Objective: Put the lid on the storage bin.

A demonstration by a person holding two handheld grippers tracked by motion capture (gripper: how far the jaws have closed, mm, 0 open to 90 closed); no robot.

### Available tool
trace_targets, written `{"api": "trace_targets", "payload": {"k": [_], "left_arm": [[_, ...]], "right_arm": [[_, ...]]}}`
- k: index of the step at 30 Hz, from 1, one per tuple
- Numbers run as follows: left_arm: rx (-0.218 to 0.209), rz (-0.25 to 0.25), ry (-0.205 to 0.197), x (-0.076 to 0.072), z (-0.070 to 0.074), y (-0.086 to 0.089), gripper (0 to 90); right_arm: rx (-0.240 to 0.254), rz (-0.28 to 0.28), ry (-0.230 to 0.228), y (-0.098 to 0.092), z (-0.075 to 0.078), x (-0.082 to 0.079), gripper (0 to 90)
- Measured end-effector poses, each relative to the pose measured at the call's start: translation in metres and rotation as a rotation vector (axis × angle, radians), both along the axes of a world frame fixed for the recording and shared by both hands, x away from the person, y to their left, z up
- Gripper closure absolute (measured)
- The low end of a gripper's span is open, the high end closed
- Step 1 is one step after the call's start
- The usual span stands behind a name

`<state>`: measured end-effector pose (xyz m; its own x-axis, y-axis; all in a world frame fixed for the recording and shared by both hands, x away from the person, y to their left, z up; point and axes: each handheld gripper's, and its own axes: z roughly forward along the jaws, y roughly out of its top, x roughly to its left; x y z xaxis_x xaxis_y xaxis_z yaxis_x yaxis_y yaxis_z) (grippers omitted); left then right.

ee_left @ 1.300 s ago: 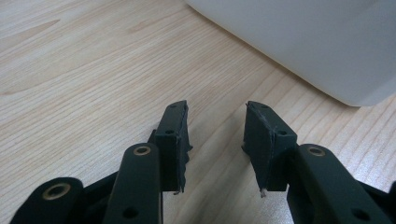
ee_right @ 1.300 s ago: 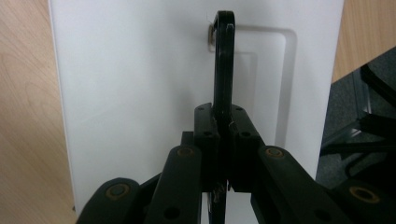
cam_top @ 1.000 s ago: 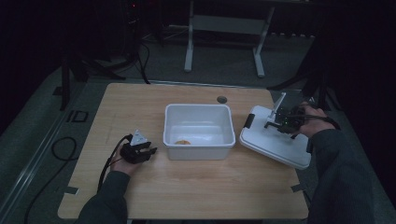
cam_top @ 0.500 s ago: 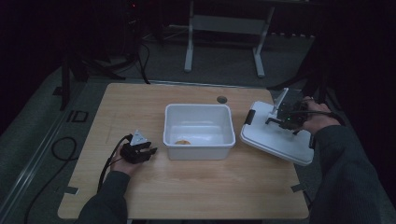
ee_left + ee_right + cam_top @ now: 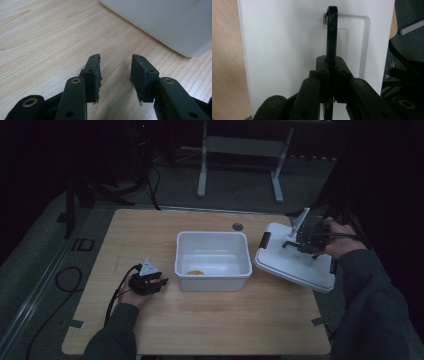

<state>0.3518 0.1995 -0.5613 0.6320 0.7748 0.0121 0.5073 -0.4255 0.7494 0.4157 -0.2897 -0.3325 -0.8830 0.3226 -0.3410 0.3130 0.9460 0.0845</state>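
Light wooden table in a dim room, person at the near edge w/ a gripper in each hand. Centre of the table: a white rectangular plastic tub, open top, w/ a small orange-brown item lying on its floor near the front-left corner (too small to tell what it is).

Right gripper is over at the table's right side, jaws clamped together on the black handle of a flat white plastic lid. In the right gripper view the handle stands up on edge between the two jaws, pinched tight, the lid's white surface behind it w/ a shallow rectangular recess around the handle. From the high view the lid sits tilted, its left end w/ a black latch just beside the tub's right wall; its right end overhangs the table edge. Whether the lid touches the tub, can't tell.

Left gripper rests low at the tub's front-left, near it but apart. Its jaws are apart w/ nothing between them, just bare wood grain showing in the gap; the tub's white wall curves across the top right of the left gripper view. Black cable trails back from it along the sleeve.

A small dark round disc is in the tabletop behind the tub.
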Motion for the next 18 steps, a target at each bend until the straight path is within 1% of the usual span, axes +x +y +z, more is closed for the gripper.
{"api": "trace_targets", "payload": {"k": [7, 11, 18], "left_arm": [[0.0, 0.0, 0.0, 0.0, 0.0, 0.0, 59.7], [0.002, 0.0, -0.001, 0.0, 0.0, 0.0, 59.7], [0.0, -0.001, -0.001, 0.0, 0.0, 0.0, 59.7]], "right_arm": [[0.004, 0.02, -0.004, 0.007, 0.007, -0.001, 84.5], [-0.005, 0.033, -0.007, 0.013, 0.01, -0.001, 84.5], [-0.003, 0.062, -0.011, 0.023, 0.015, -0.001, 84.5]]}}
